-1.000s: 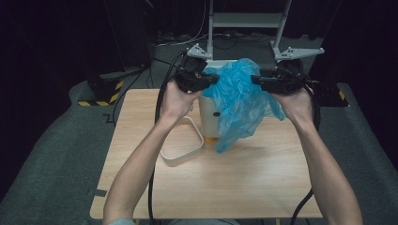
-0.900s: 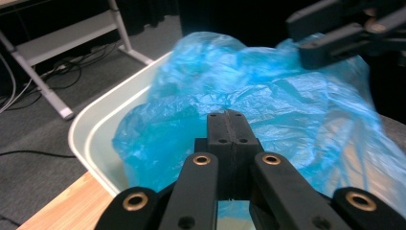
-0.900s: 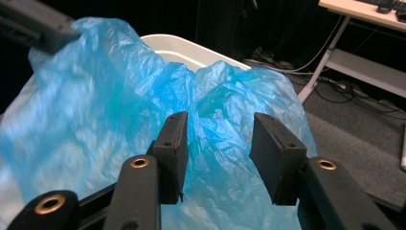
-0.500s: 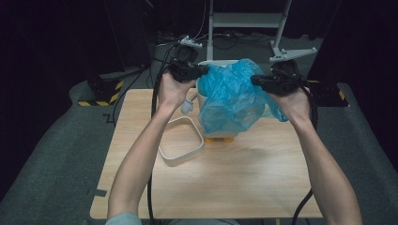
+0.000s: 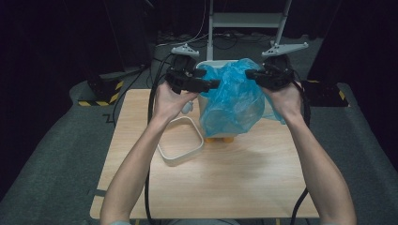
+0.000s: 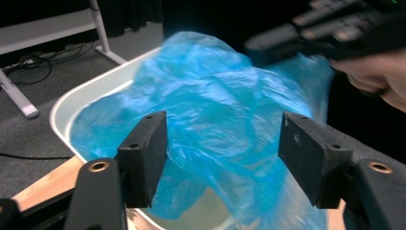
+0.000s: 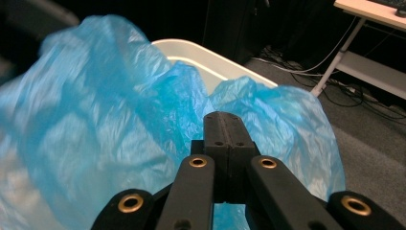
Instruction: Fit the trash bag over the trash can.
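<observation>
Seen from the high view, a blue plastic bag [image 5: 233, 101] is stretched over the mouth of a white bin [image 5: 209, 65] that stands at the far edge of a wooden surface [image 5: 244, 178]. The right gripper [image 5: 253, 75] has its jaws pressed fully together, pinching the bag's right-hand edge; in the right gripper view the two black jaws meet with no gap and the blue film [image 7: 119, 115] spreads around and behind them, above the bin's pale rim [image 7: 210, 60]. The left gripper [image 5: 213, 84] is at the bag's left side; its jaws have just been opening, and in the left gripper view they stand well apart, with the bag [image 6: 215, 124] billowing between and beyond them, their pads not pressing on it. In that view the bag hangs partly inside the bin [image 6: 72, 103], and the right gripper [image 6: 258, 45] is at the upper right, blurred. A white rectangular frame [image 5: 180, 146] lies flat on the surface, just left of the bin and beside the person's left forearm [image 5: 136, 164]. Something orange [image 5: 220, 139] shows at the foot of the bin, below the hanging bag.
</observation>
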### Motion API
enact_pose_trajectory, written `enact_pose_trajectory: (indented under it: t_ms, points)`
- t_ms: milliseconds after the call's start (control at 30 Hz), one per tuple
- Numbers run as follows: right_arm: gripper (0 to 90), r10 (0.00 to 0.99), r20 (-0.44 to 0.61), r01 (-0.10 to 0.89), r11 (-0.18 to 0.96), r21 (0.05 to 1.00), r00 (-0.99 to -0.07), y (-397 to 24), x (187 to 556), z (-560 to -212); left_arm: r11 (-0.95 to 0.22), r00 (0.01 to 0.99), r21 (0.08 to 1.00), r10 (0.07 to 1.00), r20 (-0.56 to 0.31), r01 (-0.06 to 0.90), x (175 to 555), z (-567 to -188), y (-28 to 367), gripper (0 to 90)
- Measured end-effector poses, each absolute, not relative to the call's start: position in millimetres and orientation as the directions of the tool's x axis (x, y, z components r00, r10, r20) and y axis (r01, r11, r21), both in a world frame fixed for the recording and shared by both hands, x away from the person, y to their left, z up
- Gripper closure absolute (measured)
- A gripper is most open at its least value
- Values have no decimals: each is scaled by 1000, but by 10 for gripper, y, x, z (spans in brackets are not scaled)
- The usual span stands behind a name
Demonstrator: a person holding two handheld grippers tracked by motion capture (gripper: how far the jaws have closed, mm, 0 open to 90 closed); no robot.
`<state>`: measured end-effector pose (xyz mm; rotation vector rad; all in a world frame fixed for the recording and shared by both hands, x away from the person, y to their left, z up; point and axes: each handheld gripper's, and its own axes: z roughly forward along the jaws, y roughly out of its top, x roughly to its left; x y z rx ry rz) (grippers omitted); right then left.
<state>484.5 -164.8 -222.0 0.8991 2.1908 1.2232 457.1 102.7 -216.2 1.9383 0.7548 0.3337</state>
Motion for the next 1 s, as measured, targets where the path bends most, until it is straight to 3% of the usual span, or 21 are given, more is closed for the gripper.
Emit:
enact_pose_trajectory:
  t_ms: [167, 267, 467, 567, 767, 1000]
  points:
    - [900, 735, -83, 315, 386, 867, -673, -1544, 4911, -2201, -345, 767, 864, 638, -70, 366, 4529, -2279, 895, 348]
    - [900, 735, -86, 318, 392, 863, -672, -1470, 4951, -2205, -349, 761, 860, 645, -69, 373, 4556, -2352, 842, 408]
    - [900, 730, -83, 331, 404, 853, -678, -1379, 5030, -2268, -411, 755, 825, 656, -28, 388, 4655, -2417, 754, 767]
    - [878, 726, -81, 332, 407, 851, -683, -1369, 5036, -2304, -420, 747, 812, 664, -29, 405, 4742, -2424, 751, 896]
    - [625, 741, -78, 305, 367, 879, -667, -1509, 4940, -2223, -420, 723, 805, 691, -16, 419, 4851, -2383, 781, 900]
    - [539, 759, -89, 293, 353, 888, -645, -1754, 4780, -2158, -409, 691, 801, 723, -9, 438, 4952, -2376, 846, 900]
